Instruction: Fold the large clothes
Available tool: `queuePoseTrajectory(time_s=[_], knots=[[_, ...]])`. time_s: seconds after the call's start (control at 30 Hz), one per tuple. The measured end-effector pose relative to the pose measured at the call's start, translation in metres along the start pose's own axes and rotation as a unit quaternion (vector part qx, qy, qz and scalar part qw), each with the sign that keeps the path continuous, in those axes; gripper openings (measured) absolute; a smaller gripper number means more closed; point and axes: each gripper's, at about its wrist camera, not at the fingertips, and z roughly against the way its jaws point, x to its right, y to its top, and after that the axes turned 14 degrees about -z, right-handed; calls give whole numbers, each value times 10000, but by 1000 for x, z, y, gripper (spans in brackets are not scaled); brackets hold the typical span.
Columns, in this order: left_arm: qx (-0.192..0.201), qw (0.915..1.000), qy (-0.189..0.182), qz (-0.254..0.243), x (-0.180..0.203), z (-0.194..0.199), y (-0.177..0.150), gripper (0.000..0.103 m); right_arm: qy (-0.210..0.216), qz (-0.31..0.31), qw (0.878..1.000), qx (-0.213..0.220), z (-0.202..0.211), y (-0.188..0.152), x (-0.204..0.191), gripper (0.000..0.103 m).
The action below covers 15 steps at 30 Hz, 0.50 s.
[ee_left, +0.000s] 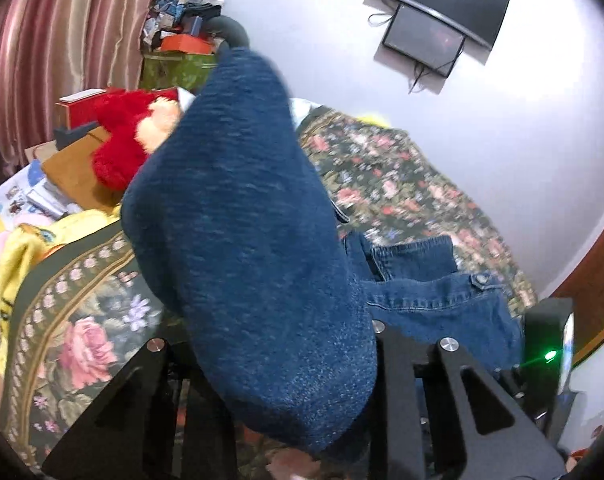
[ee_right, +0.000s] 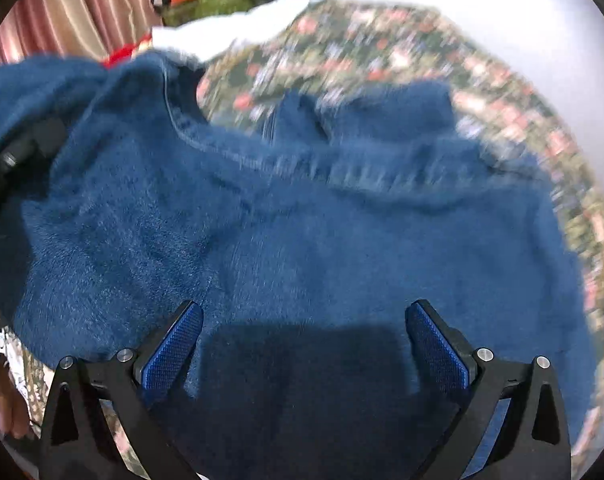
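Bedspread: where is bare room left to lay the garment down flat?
The floral bedspread lies bare between the denim jacket and the white wall. The left side is crowded: a red plush, boxes and books. The lifted blue fabric covers the middle.

I am seeing my right gripper holding its blue-padded fingers wide apart, pointing downward. My left gripper is tilting forward, its fingertips lying covered, their spacing unreadable.

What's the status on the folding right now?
Left gripper shut on denim jacket, lifting a fold. Right gripper open above it. Nothing blocking on floral bedspread.
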Motion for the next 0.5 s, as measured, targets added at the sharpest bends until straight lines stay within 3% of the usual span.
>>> queuePoseTrajectory(time_s=[0.13,0.27,0.4,0.5], knots=[[-49,10000,79,-31,-9,-1,-3,26,75,278,9995,-94,-1,-1,-9,103],[134,9996,5,-249,3,9,9,26,695,-281,9959,-501,18,10,25,103],[448,9960,-145,-760,43,17,34,25,929,-1130,9892,-29,70,4,86,103],[707,9899,-342,-1178,86,21,52,25,671,-1497,9852,495,113,-5,132,103]])
